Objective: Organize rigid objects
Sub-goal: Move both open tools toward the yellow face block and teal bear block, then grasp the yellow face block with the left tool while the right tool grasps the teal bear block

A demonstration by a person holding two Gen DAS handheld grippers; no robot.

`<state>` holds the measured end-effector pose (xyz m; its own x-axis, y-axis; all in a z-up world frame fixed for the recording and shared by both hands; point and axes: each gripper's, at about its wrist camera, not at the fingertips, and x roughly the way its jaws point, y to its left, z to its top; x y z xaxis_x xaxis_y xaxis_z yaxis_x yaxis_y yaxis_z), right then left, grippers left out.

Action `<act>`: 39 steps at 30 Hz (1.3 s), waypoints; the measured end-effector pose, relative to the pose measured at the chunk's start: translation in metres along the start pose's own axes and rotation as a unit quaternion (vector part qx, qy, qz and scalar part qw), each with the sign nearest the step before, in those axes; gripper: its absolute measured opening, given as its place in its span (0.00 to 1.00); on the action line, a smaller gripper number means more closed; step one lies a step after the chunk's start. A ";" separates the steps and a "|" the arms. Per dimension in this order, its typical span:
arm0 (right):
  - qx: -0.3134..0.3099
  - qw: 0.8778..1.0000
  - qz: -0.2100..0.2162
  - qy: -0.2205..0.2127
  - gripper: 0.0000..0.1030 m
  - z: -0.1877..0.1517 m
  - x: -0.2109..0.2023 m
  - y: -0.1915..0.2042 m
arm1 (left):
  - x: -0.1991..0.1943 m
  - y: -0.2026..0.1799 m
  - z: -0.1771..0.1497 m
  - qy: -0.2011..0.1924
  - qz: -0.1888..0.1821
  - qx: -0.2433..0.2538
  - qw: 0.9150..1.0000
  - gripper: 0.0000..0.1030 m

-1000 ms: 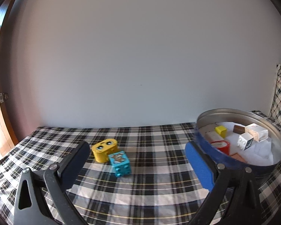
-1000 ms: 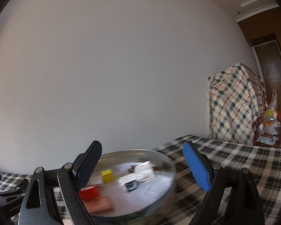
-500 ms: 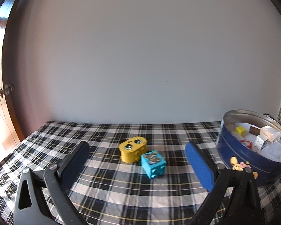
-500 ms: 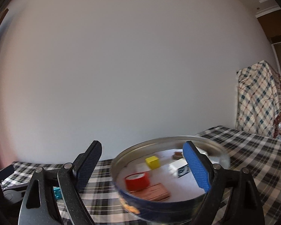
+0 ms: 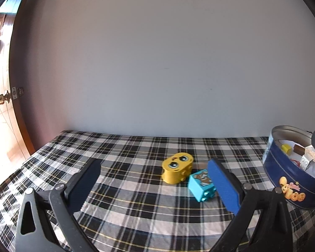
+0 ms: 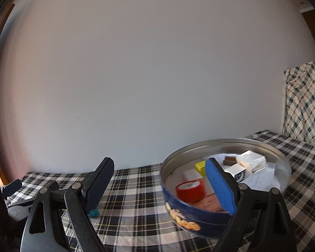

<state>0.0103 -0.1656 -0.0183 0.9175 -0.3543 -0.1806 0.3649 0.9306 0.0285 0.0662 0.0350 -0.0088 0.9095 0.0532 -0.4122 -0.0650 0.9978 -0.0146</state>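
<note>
My left tongs (image 5: 155,185) gape wide and empty over the plaid-clothed table (image 5: 126,210); my right tongs (image 6: 160,182) likewise, beside the round metal tin (image 6: 220,216). I judge the next pick is the glossy yellow face block (image 5: 177,170) or the cyan cube (image 5: 202,185) just beside it, both hard plastic.

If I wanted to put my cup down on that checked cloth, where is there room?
Bare cloth runs from the yellow block left to the bed's edge, and back to the wall. A smaller strip lies between the teal block and the tin. The tin's inside is crowded with small items.
</note>
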 end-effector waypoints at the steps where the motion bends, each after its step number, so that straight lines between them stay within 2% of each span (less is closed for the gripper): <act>1: -0.001 1.000 0.003 0.003 0.87 -0.001 0.002 0.002 | 0.001 0.003 0.000 0.001 0.002 -0.001 1.000 0.99; 8: -0.019 0.999 0.020 0.026 0.87 -0.005 0.013 0.021 | 0.014 0.026 0.003 0.008 0.029 0.005 1.000 1.00; 16: -0.058 0.993 0.066 0.080 0.87 -0.015 0.034 0.060 | 0.035 0.075 0.002 0.048 0.069 -0.036 0.996 0.99; 23: -0.112 0.969 0.125 0.183 0.87 -0.029 0.075 0.109 | 0.052 0.102 -0.001 0.087 0.086 -0.058 0.991 0.99; 26: -0.135 0.953 0.137 0.233 0.75 -0.039 0.098 0.129 | 0.055 0.105 -0.003 0.096 0.086 -0.062 0.990 0.99; 31: -0.160 0.927 0.131 0.313 0.55 -0.060 0.134 0.148 | 0.058 0.103 -0.005 0.102 0.082 -0.056 0.990 0.99; 33: -0.158 0.920 0.129 0.333 0.33 -0.065 0.140 0.148 | 0.059 0.102 -0.006 0.105 0.078 -0.052 0.990 0.99; 34: -0.153 0.918 0.131 0.342 0.33 -0.067 0.142 0.148 | 0.060 0.102 -0.006 0.106 0.075 -0.051 0.990 0.99; 36: -0.130 0.920 0.145 0.340 0.33 -0.064 0.143 0.141 | 0.061 0.100 -0.006 0.108 0.062 -0.046 0.991 0.99; 39: -0.097 0.932 0.160 0.310 0.33 -0.051 0.128 0.127 | 0.060 0.096 -0.005 0.107 0.034 -0.038 0.993 0.99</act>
<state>0.1658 -0.0879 -0.0878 0.6847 0.0087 -0.7287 -0.0018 0.9999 0.0102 0.1121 0.1339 -0.0397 0.7946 0.1021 -0.5984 -0.1607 0.9860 -0.0452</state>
